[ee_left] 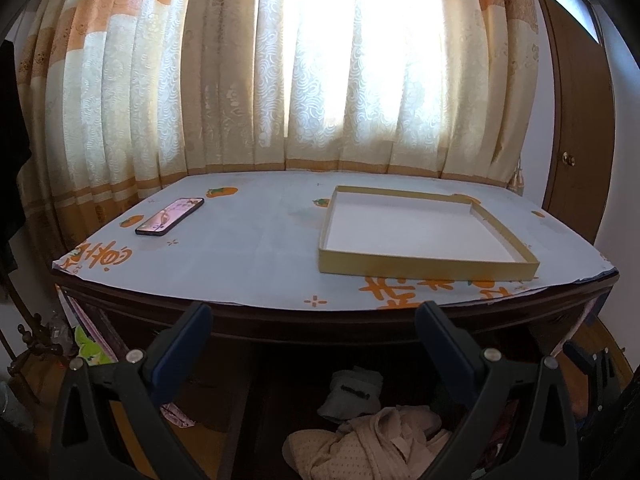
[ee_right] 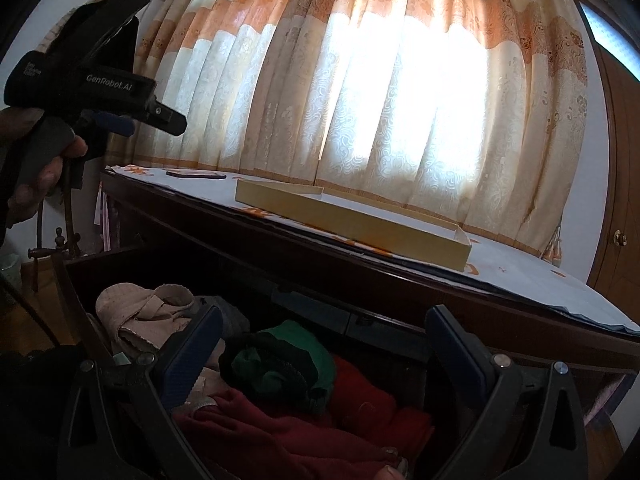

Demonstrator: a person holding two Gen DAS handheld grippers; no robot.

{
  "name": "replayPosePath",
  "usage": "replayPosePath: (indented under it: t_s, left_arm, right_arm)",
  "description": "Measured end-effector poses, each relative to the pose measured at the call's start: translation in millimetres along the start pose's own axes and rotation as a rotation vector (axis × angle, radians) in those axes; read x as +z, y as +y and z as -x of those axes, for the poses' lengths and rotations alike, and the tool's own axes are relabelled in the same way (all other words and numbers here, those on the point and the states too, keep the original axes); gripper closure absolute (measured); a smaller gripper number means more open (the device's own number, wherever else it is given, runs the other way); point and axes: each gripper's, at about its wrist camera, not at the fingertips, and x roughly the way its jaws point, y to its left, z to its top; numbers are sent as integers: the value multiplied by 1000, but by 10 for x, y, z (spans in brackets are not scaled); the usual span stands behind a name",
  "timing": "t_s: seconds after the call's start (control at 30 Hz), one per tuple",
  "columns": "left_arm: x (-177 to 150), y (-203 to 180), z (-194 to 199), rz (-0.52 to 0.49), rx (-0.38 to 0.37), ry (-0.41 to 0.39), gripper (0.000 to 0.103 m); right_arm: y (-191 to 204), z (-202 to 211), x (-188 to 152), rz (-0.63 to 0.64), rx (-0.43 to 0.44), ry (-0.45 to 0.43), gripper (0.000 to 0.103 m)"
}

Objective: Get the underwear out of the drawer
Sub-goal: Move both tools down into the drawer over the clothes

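Note:
The open dark wooden drawer (ee_right: 76, 280) under the table holds a heap of clothes. Beige underwear (ee_right: 148, 320) lies at its left end, with a green and black garment (ee_right: 288, 360) and a red one (ee_right: 360, 412) beside it. My right gripper (ee_right: 325, 316) hangs open just above these clothes, holding nothing. In the left wrist view the beige underwear (ee_left: 360, 444) and a grey garment (ee_left: 352, 396) lie below my open, empty left gripper (ee_left: 314, 312). A hand holds the left gripper (ee_right: 156, 124) high at the drawer's left, above the table top.
The table (ee_left: 260, 276) is covered with white paper printed in orange. On it lie a phone (ee_left: 170, 216) and a shallow yellow box tray (ee_left: 424, 268). Curtains (ee_left: 320, 80) hang behind, a wooden door (ee_left: 580, 140) is at right, and clutter (ee_left: 88, 344) sits beside the table's left.

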Motion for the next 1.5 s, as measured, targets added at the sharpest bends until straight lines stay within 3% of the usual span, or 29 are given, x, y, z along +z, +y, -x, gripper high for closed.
replayPosePath:
  t_s: [0.57,0.87,1.0,1.5]
  left_arm:
    - [-4,-35,12,-12,-16,11,0]
    - [8,-71,42,-21,-21,15,0]
    - [7,-77,34,-30,-29,19,0]
    - [-125,-106,-173,-66,-36,104,0]
  right_arm:
    - [51,31,4,2,17,83,1]
    - [18,-84,18,-31,47,208,1]
    - [28,-72,13,-23,42,210,1]
    - [-118,-324,25,-126,32,409,1]
